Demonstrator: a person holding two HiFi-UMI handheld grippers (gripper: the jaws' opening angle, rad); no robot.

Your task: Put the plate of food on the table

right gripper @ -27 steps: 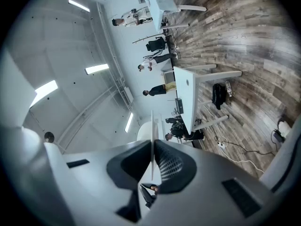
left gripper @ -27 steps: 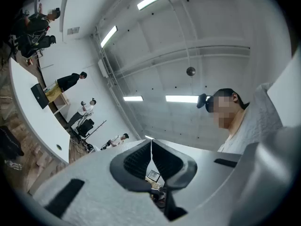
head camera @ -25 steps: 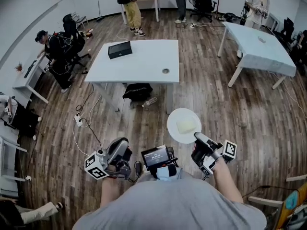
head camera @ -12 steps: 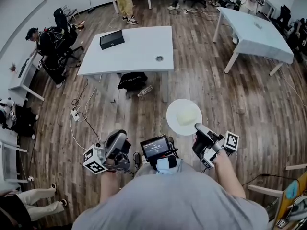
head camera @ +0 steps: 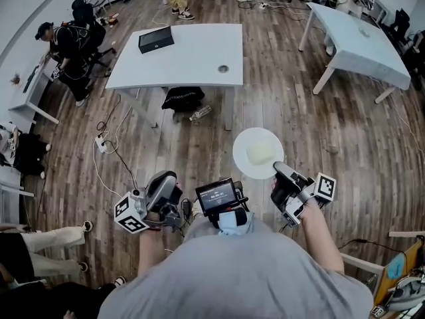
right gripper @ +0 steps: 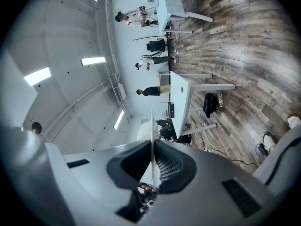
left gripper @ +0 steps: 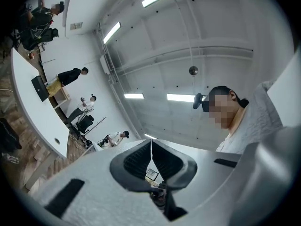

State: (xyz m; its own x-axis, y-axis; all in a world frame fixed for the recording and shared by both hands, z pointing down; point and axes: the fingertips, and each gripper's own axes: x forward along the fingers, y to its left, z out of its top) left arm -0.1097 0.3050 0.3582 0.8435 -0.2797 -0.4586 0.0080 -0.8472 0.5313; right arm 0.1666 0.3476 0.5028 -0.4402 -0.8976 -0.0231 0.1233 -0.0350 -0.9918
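A round white plate point(head camera: 242, 145) with a pale block of food point(head camera: 260, 153) hangs over the wood floor, just ahead of my body. My right gripper point(head camera: 279, 173) is shut on its near rim. In the right gripper view the plate point(right gripper: 152, 126) shows edge-on as a thin white line pinched between the black pads of the right gripper point(right gripper: 153, 147). The white table point(head camera: 179, 55) stands farther ahead and to the left. My left gripper point(head camera: 166, 186) sits close to my chest, pointing up. In its own view the left gripper point(left gripper: 151, 147) is shut on nothing, with the ceiling behind it.
A black box point(head camera: 156, 40) lies on the table's far left part. Under the table sit a black bag point(head camera: 184, 98) and a bottle point(head camera: 199, 113). Cables and a power strip point(head camera: 103, 145) trail on the floor at left. A second table point(head camera: 358, 42) stands at back right. A person point(head camera: 66, 42) sits at left.
The table has slid upward in the head view as the view tilted down. The plate stays in my right gripper. A seated person's legs have come into view at bottom left.
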